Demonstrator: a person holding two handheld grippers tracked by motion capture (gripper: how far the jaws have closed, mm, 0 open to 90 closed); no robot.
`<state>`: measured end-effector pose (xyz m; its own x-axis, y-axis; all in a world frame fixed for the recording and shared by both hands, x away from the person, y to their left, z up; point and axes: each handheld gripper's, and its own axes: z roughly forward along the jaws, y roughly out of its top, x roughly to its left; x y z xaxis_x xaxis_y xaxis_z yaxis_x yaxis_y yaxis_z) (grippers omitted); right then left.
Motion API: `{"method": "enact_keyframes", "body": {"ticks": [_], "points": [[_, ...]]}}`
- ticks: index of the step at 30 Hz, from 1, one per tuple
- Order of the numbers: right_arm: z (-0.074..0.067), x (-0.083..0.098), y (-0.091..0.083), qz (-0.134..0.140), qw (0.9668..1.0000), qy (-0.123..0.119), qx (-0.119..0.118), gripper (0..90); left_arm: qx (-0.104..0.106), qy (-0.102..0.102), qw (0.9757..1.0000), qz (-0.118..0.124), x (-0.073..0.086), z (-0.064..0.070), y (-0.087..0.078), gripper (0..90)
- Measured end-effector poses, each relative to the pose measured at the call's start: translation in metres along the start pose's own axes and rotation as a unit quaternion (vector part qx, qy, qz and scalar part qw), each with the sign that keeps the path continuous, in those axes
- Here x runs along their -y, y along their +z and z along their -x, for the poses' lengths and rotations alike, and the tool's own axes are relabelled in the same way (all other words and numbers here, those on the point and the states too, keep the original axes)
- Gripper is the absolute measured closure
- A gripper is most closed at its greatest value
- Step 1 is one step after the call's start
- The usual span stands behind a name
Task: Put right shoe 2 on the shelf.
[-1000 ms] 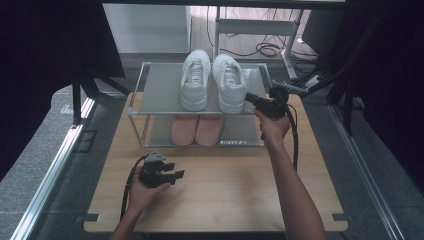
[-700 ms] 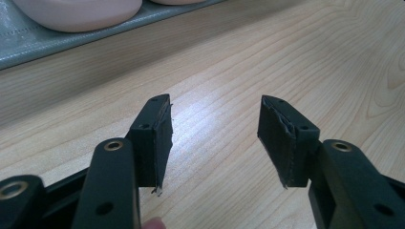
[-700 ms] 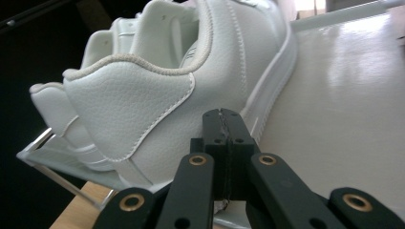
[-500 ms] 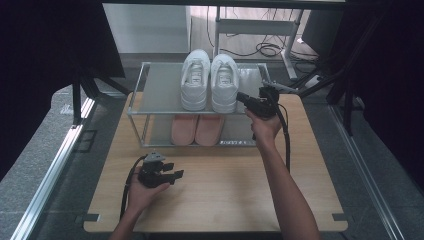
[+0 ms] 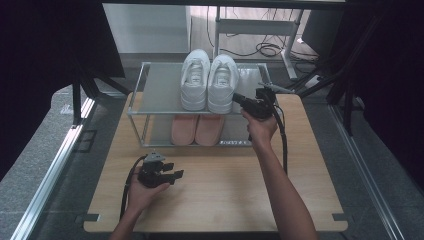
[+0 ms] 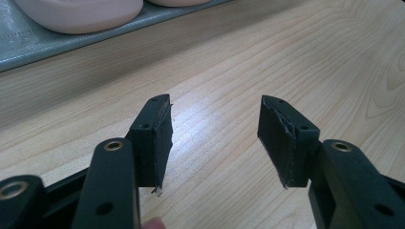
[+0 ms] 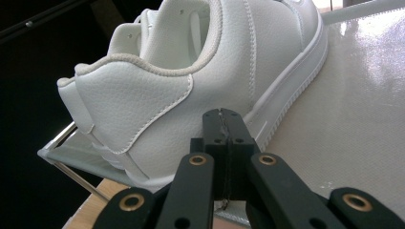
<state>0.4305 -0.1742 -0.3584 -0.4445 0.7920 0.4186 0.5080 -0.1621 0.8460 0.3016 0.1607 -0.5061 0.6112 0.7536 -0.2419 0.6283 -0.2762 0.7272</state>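
Two white sneakers stand side by side on the top shelf (image 5: pixel 160 87) of a small metal rack, the left one (image 5: pixel 195 82) against the right one (image 5: pixel 222 82). A pair of pink slippers (image 5: pixel 196 129) lies on the lower shelf. My right gripper (image 5: pixel 236 98) is shut with nothing in it, and its tips (image 7: pixel 223 114) rest at the sole edge by the right sneaker's heel (image 7: pixel 191 86). My left gripper (image 5: pixel 176 175) lies low over the wooden table (image 5: pixel 225 200) in front of the rack. It is open and empty (image 6: pixel 215 124), with the slippers (image 6: pixel 81 14) beyond it.
The rack takes up the far half of the table, with bare shelf (image 7: pixel 358 95) to the right of the sneakers. Bare wood (image 6: pixel 286 57) lies in front of the rack. Dark stands and cables (image 5: pixel 265 50) sit on the floor behind the table.
My right gripper has moved left along the top shelf to the right sneaker's heel. That sneaker now sits slightly closer to its mate. The left gripper has stayed put.
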Motion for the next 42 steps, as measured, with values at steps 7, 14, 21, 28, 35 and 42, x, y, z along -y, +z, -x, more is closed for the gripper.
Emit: {"method": "enact_keyframes", "body": {"ticks": [7,14,21,28,35,42], "points": [[0.004,0.005,-0.023,0.017,0.9995,-0.026,-0.004,90.0,-0.001,-0.003,1.0,0.004,0.0,0.0,-0.002,46.4],[0.019,0.02,-0.053,0.029,0.9988,-0.036,-0.017,89.8,-0.004,-0.004,1.0,0.003,0.0,0.0,-0.002,46.4],[0.037,0.045,-0.079,0.035,0.9983,-0.041,-0.022,89.0,-0.008,-0.009,0.9999,0.005,0.001,-0.002,-0.002,46.3],[0.052,0.073,-0.098,0.036,0.9981,-0.042,-0.026,83.8,-0.009,-0.007,0.9999,0.005,0.001,-0.004,-0.004,46.2],[0.064,0.1,-0.107,0.019,0.9984,-0.05,-0.018,73.7,-0.009,-0.009,0.9999,0.004,0.0,-0.003,-0.004,46.2],[0.076,0.127,-0.108,-0.016,0.9979,-0.063,0.007,64.8,-0.009,-0.011,0.9999,0.006,0.001,-0.005,-0.005,46.2]]}}
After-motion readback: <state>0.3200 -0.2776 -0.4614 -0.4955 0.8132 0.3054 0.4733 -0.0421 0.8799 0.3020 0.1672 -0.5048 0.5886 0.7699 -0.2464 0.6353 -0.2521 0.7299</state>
